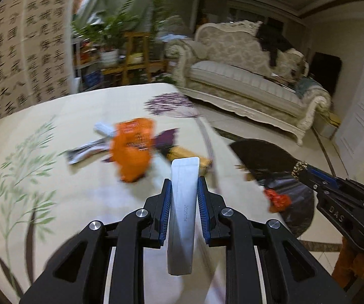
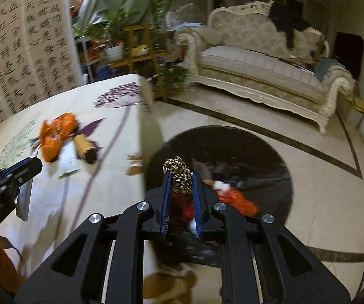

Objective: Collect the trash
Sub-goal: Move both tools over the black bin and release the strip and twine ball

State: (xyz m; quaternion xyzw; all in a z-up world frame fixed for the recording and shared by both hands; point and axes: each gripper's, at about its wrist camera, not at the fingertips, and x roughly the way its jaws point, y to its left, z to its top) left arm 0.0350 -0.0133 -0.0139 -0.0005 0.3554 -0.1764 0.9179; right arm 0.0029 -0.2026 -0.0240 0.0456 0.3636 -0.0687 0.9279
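Clearly, both grippers carry something. The left gripper (image 1: 184, 190) has its 2 blue pads pressed against a flat silver-white packet (image 1: 183, 210), which stands on edge between them and juts out past the tips over the table (image 1: 63, 106). The right gripper (image 2: 180, 187) is pinched tight on a small crumpled wad of gold-and-black patterned wrapper (image 2: 178, 174), held above the black trash bag (image 2: 263, 152) that gapes on the tiled floor just right of the table.

Inside the bag lie an orange wrapper (image 2: 240, 202), a red scrap and a white bit, partly hidden by the fingers.

On the table's floral cloth, at the far middle, more trash sits in a loose cluster: an orange snack bag (image 1: 132, 149), a gold cylindrical wrapper with a dark end (image 2: 84, 148) just right of it, and a grey-and-white printed wrapper (image 1: 87, 150) to its left. A flat white slip (image 2: 69, 159) lies near them.

An ornate cream sofa (image 1: 245, 76) stands far right, potted plants (image 1: 111, 33) far centre.
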